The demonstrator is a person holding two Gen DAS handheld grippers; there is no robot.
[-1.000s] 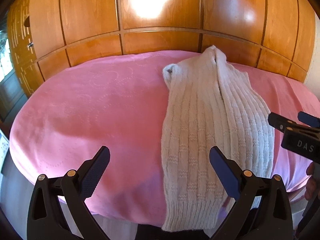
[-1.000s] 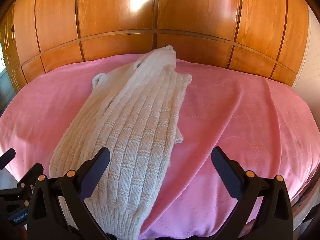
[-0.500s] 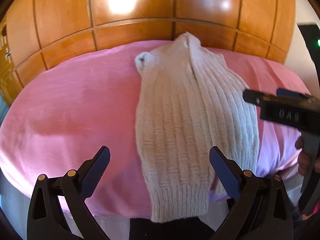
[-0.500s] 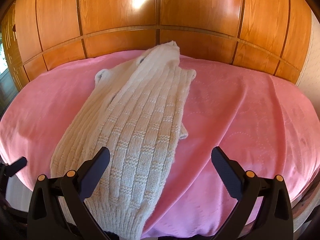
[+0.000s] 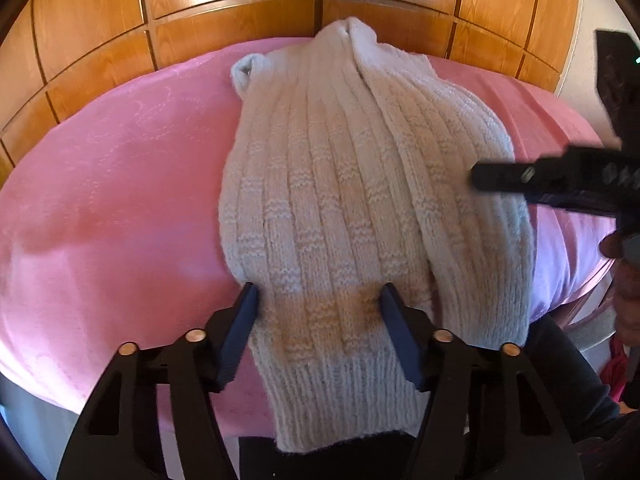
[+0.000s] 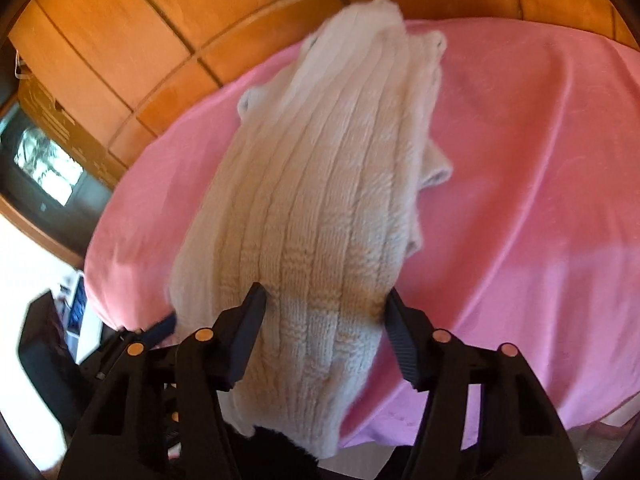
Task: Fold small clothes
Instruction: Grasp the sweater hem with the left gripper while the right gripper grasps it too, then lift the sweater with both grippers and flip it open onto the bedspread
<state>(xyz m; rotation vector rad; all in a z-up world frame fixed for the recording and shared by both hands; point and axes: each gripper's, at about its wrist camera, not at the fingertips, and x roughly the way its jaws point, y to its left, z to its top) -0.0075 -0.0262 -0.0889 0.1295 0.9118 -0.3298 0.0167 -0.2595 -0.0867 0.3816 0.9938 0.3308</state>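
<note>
A cream knitted sweater (image 5: 340, 184) (image 6: 320, 200), folded into a long strip, lies on a pink bedspread (image 5: 120, 200) (image 6: 520, 200), its ribbed hem hanging over the near edge. My left gripper (image 5: 320, 300) is down on the hem end. Its jaws are closing with the strip's left part between the pads, not pinched. My right gripper (image 6: 324, 302) is down on the same end, jaws closing with the strip's right part between them. Its black finger (image 5: 500, 176) reaches in over the sweater in the left wrist view.
Orange wooden panels (image 5: 240, 0) rise right behind the bed. A dark screen (image 6: 48, 164) and a cardboard box stand off the bed's left side. A hand (image 5: 624, 312) holds the right gripper's handle at the right edge.
Both grippers have sunk onto the sweater's near end, and both pairs of jaws have narrowed from wide apart to about half. The right wrist view has rolled.
</note>
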